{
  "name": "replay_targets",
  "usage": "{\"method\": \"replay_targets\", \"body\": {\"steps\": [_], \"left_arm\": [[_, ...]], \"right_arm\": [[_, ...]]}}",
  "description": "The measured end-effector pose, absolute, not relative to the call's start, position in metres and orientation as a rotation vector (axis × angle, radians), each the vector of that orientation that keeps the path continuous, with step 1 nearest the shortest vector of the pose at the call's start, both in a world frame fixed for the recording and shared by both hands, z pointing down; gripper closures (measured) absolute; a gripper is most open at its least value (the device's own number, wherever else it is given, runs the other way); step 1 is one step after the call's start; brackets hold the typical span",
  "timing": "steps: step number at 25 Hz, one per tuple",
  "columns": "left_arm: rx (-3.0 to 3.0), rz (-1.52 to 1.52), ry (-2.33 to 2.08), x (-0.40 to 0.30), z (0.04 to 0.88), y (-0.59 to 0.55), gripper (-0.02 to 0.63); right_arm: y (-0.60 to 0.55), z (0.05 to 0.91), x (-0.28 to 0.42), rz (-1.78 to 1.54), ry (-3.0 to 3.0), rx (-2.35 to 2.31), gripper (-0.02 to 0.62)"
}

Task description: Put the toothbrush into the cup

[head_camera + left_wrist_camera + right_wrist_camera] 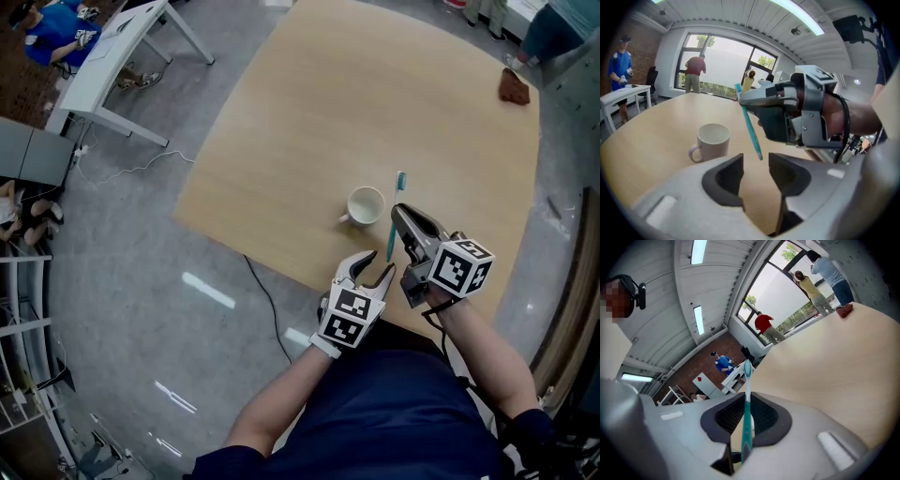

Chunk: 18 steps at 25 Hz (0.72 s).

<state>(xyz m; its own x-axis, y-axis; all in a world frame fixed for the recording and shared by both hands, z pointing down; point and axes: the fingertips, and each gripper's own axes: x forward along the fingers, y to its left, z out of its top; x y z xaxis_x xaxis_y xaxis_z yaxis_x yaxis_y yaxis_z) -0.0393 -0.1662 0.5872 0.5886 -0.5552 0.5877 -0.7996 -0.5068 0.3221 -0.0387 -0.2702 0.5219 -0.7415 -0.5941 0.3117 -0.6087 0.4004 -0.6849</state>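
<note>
Two grippers work at the near edge of the bench (309, 112). Nearest, the left gripper (373, 274) hangs with its jaws apart and nothing between them, so it looks idle. Just beyond it, to the right, the right gripper (397, 212) has its jaws pinched onto the shaft of the toothbrush (390, 246). The brush appears to be held clear of the bench.

Its long axis runs steeply. The left gripper view shows the bristle head up and far and the handle tip pointing down and toward the near side. The cup (366, 206) stands upright just left of the brush, mouth open, handle on its near left. They are close but not touching.

By my reading, the coming move belongs to the right gripper. The handle tip has to shift left over the cup's mouth, then go down inside the rim.
</note>
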Motion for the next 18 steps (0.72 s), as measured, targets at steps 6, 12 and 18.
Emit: {"method": "replay_targets", "body": {"steps": [6,12,18], "left_arm": [[2.230,0.574,-1.164,-0.063,0.579,-0.196,0.449],[2.180,0.564,-1.256,-0.089,0.576,-0.213,0.470],[2.154,0.540,-1.347,-0.111,0.570,-0.239,0.479]], "right_arm": [[-0.280,0.502,-0.050,1.330,-2.667,1.109,0.552],[-0.286,0.492,-0.051,1.346,-2.684,1.116,0.552],[-0.295,0.490,-0.054,1.330,-2.688,1.120,0.554]]}}
